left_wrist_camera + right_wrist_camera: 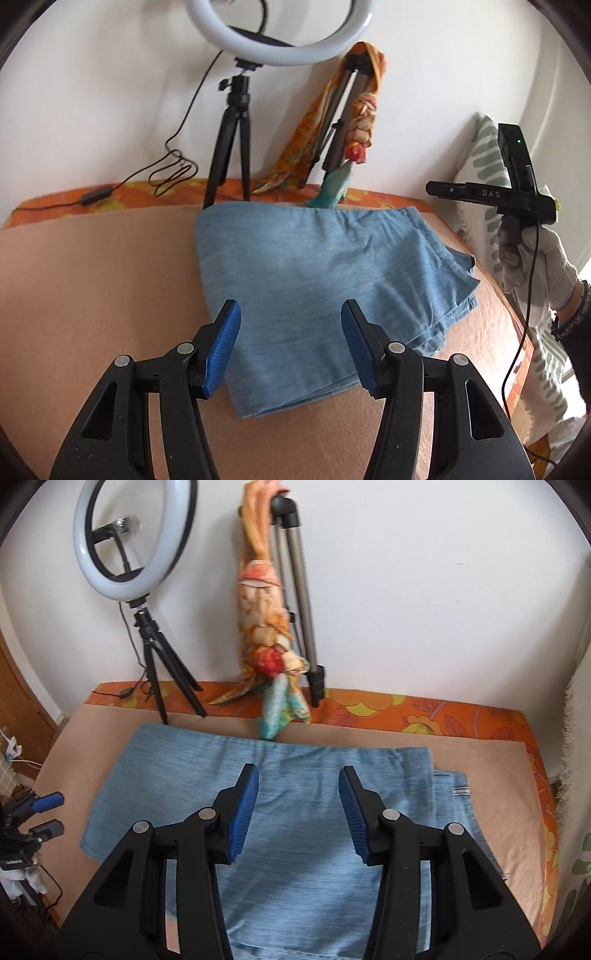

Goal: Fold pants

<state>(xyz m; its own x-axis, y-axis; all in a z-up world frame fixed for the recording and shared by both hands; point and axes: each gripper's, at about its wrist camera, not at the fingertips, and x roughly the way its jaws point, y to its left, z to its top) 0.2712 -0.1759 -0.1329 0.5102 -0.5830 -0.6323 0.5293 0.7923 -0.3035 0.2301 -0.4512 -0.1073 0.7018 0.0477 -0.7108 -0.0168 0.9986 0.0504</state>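
Note:
The light blue denim pants (314, 280) lie folded into a compact stack on the peach bed cover (92, 295); they also show in the right wrist view (295, 805). My left gripper (291, 321) is open and empty, held above the near left edge of the stack. My right gripper (298, 786) is open and empty, held above the middle of the stack. In the left wrist view the right gripper (432, 188) shows from the side at the far right, held by a gloved hand above the bed's right edge. In the right wrist view the left gripper (51, 812) shows at the far left edge.
A ring light on a black tripod (236, 122) stands at the back of the bed, its cable (173, 170) trailing left. A second tripod draped with an orange floral cloth (266, 627) leans on the white wall. A patterned cushion (487, 155) stands at the right.

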